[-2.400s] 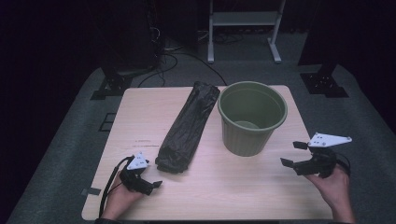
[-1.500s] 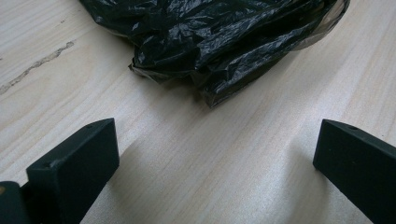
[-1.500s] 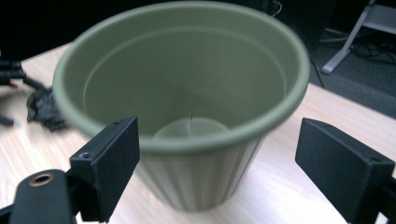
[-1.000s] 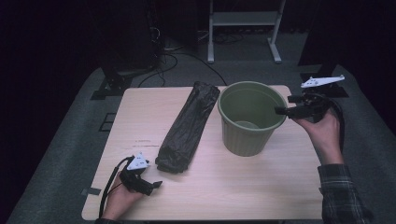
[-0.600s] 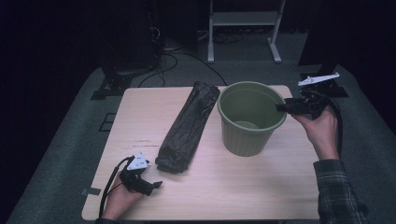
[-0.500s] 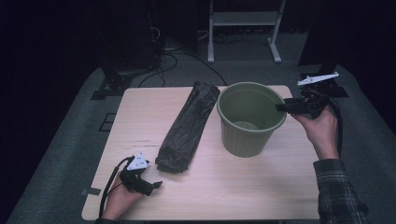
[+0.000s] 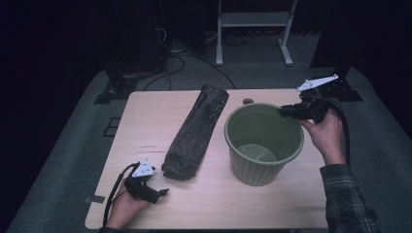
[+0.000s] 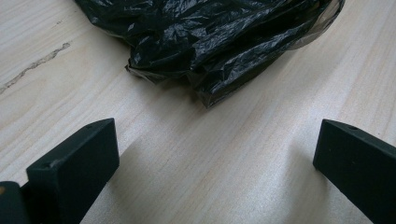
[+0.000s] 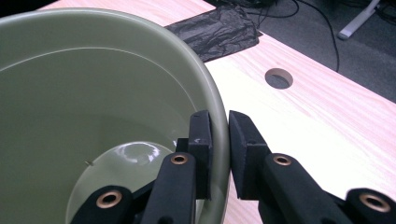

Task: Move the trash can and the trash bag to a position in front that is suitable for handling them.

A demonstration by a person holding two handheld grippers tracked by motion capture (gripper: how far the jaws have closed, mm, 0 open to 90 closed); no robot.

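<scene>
In the right half of the high view, the right hand-held gripper (image 7: 287,111) pinched the rim of the green plastic bucket (image 7: 263,143), which stood upright on the light wooden bench (image 7: 150,128) right of centre. The right gripper view showed one jaw inside the bucket wall and the other outside it, pressed against the rim between them, with a round cable hole (image 9: 278,78) in the bench toward the upper right. At lower left of the high view, the left hand-held gripper (image 7: 156,193) rested on the bench with its jaws spread wide and nothing between them, near the close end of the folded black bin bag (image 7: 197,132), which lay left of the bucket.
</scene>
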